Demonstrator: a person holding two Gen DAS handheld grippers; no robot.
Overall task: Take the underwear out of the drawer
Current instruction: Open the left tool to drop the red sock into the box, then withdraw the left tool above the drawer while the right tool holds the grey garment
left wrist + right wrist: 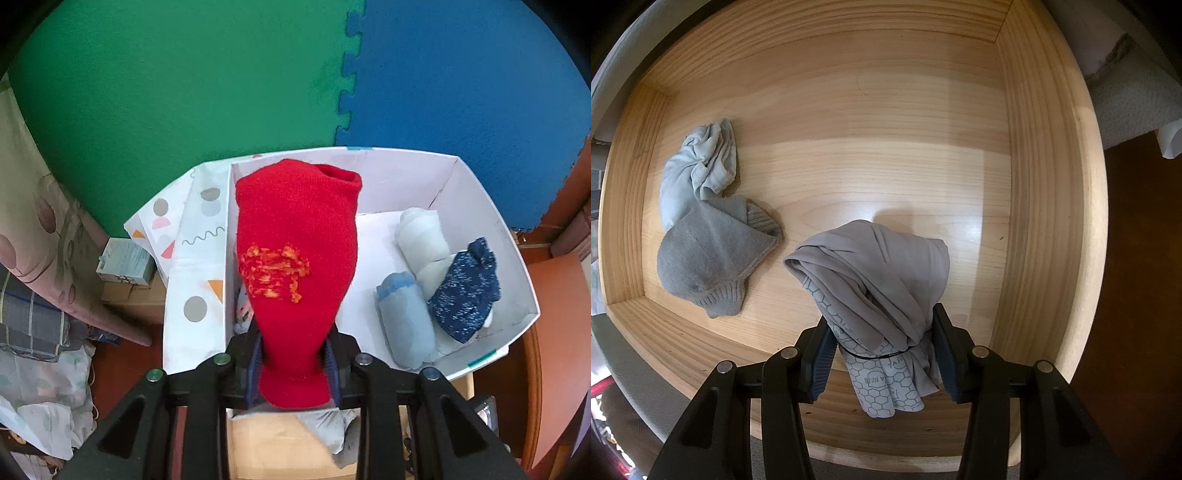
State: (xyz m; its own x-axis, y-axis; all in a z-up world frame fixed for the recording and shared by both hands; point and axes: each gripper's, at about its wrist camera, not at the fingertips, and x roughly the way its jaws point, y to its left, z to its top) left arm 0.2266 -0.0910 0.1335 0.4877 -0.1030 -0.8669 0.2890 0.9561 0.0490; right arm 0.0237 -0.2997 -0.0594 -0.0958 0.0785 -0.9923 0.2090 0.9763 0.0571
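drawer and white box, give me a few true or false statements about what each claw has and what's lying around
1. The left claw grips a red sock. True.
2. The white box holds no clothes. False: rolled pale items and a blue speckled sock lie in it.
3. The right claw is open and holds nothing. False: it is shut on a grey garment.
4. Two more grey pieces lie in the wooden drawer. True.
5. The red sock lies on the drawer floor. False: it hangs over the box.

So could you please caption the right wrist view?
Right claw shut on grey underwear above wooden drawer.
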